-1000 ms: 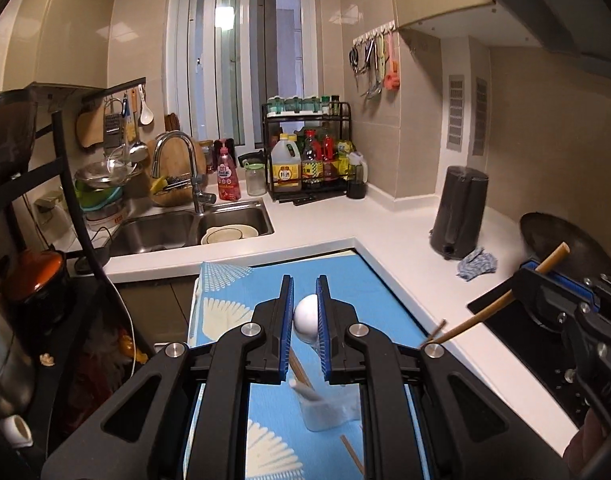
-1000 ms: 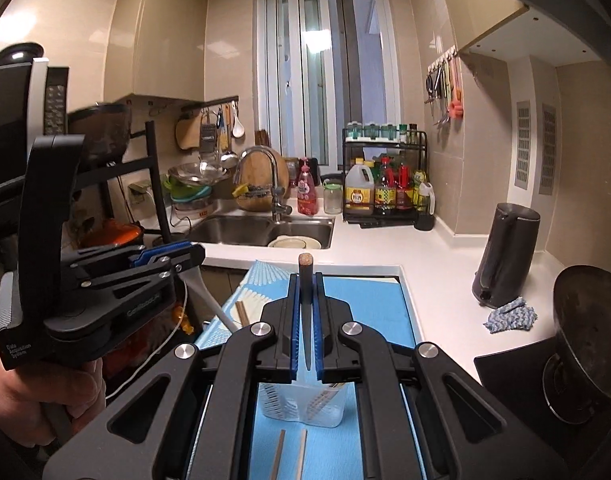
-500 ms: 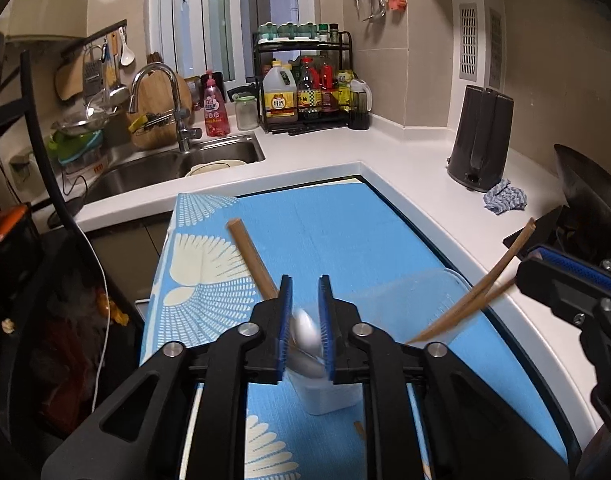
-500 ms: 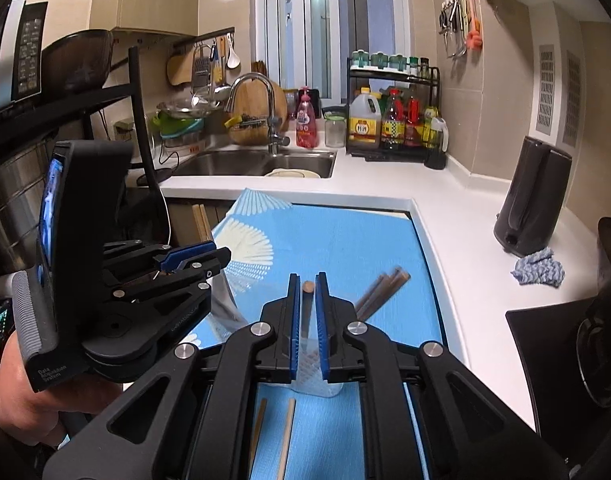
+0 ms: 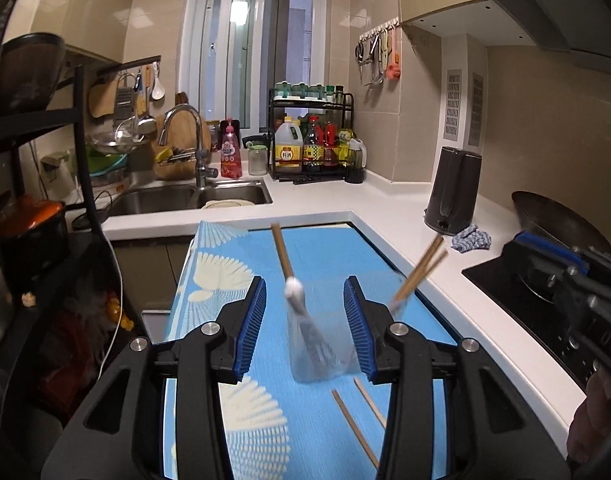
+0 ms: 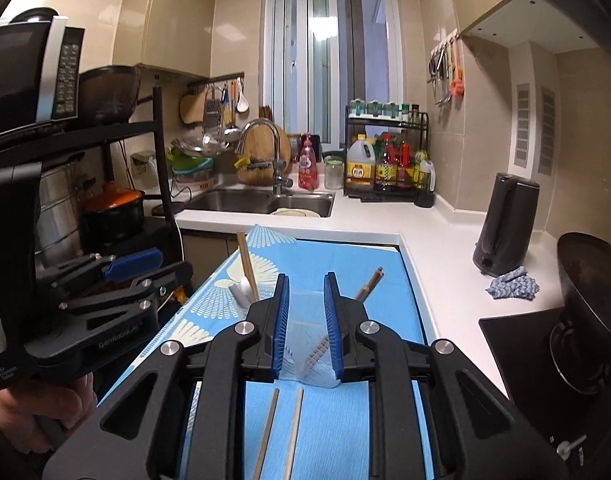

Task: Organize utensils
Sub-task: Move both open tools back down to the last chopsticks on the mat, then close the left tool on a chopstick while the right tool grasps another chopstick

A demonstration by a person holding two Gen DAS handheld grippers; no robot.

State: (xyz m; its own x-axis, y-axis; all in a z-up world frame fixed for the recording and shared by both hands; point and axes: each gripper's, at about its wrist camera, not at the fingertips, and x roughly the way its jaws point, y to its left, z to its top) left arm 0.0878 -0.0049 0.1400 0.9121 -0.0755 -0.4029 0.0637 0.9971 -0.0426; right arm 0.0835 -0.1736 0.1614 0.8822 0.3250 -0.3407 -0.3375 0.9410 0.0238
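One blue mat with a white fan print [image 5: 325, 248] covers the counter, and on it stands one clear plastic cup [image 5: 321, 354], blurred in the left wrist view. The cup holds one wooden-handled utensil [image 5: 282, 249], one white spoon [image 5: 294, 291] and a pair of dark chopsticks [image 5: 419, 274] leaning right; two loose light chopsticks [image 6: 283, 428] lie flat on the mat just in front of it. Half a second ago the left gripper [image 5: 305, 320] pinched the white spoon and the right gripper [image 6: 305, 316] pinched a chopstick; now both stand spread with nothing between their pads, and spoon and chopstick sit in the cup. The utensils' lower ends are hard to make out through the cup wall.
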